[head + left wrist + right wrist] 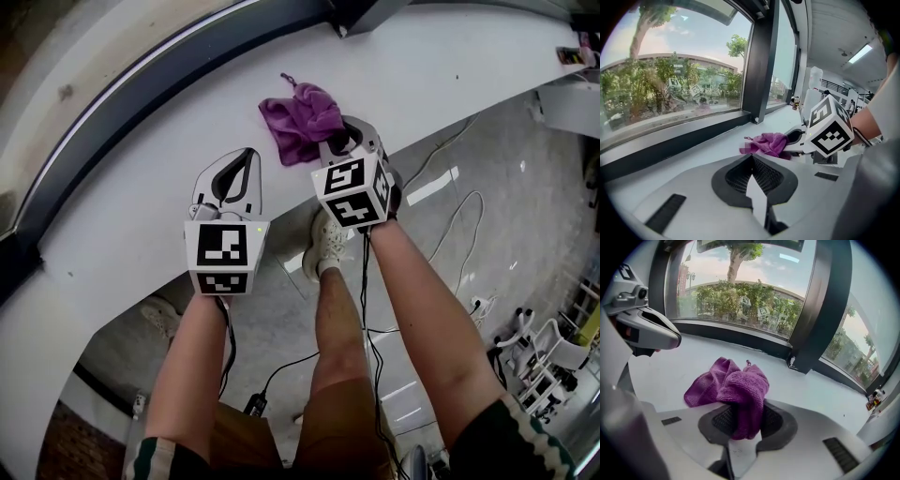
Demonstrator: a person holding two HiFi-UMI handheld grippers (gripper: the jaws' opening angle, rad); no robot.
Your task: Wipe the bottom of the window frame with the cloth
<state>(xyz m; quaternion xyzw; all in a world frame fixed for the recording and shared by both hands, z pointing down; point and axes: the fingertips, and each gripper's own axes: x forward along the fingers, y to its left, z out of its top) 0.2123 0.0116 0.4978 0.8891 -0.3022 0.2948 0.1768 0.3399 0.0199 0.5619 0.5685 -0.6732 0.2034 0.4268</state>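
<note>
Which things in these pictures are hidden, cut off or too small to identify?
1. Head view: the right hand-held gripper covers the cloth's near edge.
2. Right gripper view: the cloth's gripped end disappears between the shut jaws.
3. Right gripper view: the small items at the sill's far end are too small to name.
4. Head view: the picture's edges cut off both ends of the window frame.

Cloth [733, 385] on sill [815, 390], before the window frame [740, 338] — left gripper [234, 178] to its left.

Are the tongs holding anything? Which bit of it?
The right tongs pinch the purple cloth by a bunched-up fold at its near edge. The left tongs are shut on nothing.
</note>
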